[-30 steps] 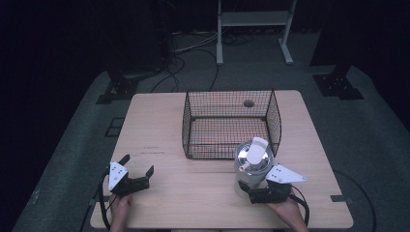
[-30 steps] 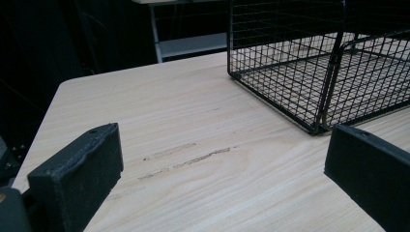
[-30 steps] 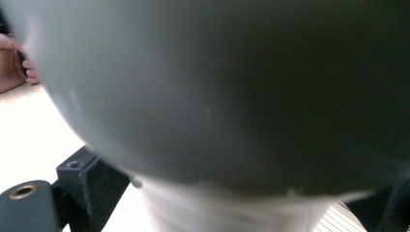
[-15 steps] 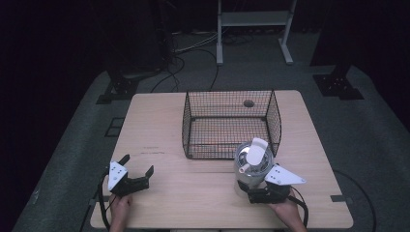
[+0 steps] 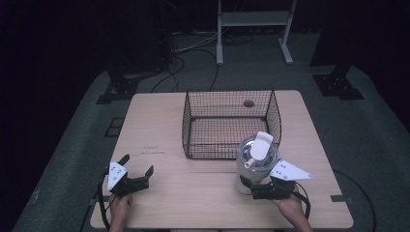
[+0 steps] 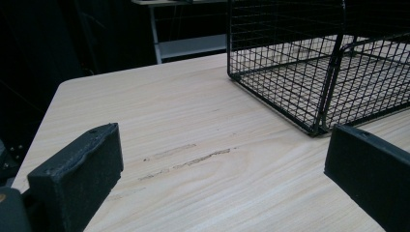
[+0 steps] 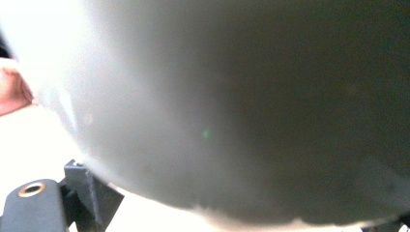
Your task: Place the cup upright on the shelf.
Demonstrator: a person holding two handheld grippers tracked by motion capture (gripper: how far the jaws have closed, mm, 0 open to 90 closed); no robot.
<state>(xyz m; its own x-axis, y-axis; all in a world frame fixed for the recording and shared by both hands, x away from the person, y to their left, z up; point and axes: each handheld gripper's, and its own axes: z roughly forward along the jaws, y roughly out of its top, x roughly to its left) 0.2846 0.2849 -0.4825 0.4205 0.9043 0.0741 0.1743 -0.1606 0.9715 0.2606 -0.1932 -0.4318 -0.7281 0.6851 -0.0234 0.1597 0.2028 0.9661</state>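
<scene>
A white jug (image 5: 256, 163) with a metal-rimmed lid and a white handle stands on the wooden table (image 5: 154, 121), just in front of the right corner of a black wire basket (image 5: 186, 126). My right gripper (image 5: 248, 187) is shut on the jug's base from the near side. In the right gripper view the jug's pale wall (image 7: 232, 106) is pressed close against the camera. My left gripper (image 5: 138, 164) rests at the front left of the table, open, with bare wood between its jaws (image 6: 225, 145). The basket's near corner (image 6: 329, 92) lies ahead of it to the right.
A small dark round spot (image 5: 249, 103) shows at the far side of the basket. Beyond the table are cables on the floor (image 5: 193, 63) and a white metal stand (image 5: 251, 21). The table's front edge runs just behind both hands.
</scene>
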